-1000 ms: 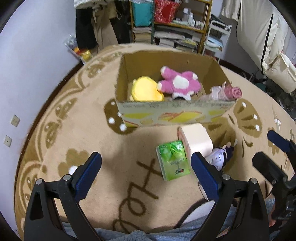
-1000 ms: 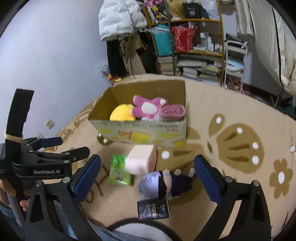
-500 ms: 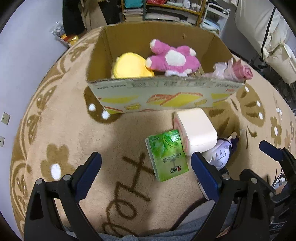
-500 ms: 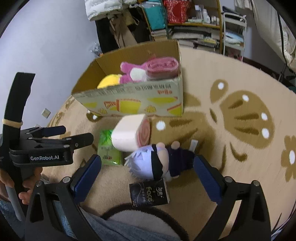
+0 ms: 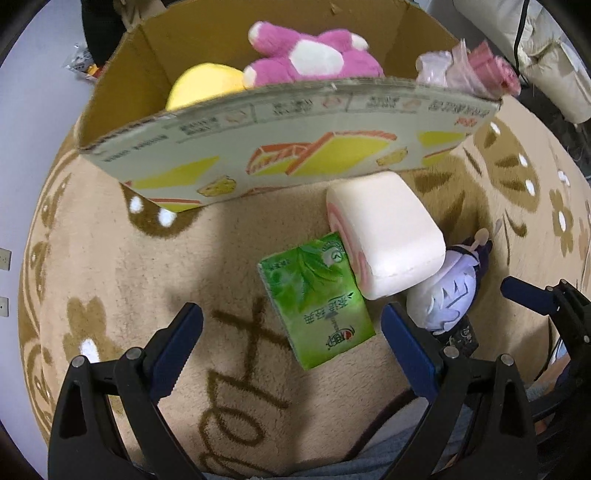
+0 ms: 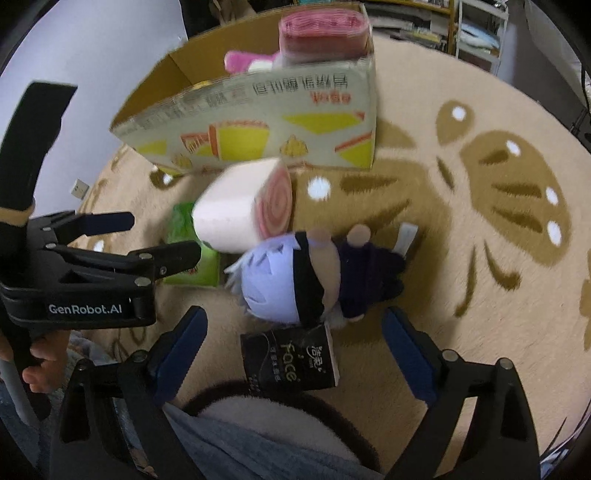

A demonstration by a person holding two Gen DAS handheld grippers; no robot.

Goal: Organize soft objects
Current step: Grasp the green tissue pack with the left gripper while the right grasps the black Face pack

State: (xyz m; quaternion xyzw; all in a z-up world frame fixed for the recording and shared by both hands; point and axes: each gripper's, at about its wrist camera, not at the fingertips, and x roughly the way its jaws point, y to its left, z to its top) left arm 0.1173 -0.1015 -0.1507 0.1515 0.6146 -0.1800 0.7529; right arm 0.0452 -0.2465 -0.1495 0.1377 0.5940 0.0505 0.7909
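Beige carpet (image 5: 110,236) under everything. My left tongs (image 5: 291,347) are spread wide, holding nothing, hovering over the green tissue pack (image 5: 317,299). My right tongs (image 6: 295,343) are likewise spread and empty, above the black tissue pack (image 6: 290,360) and the doll (image 6: 295,275) with pale hair and a dark blindfold. Roll-cake cushion (image 5: 384,236) lies against the green pack's corner and touches the doll's head; it sits just in front of the cardboard box (image 5: 280,147). Inside the box: pink plush (image 5: 310,59), yellow plush (image 5: 203,85), pink roll of bags (image 6: 323,33) at the right corner.
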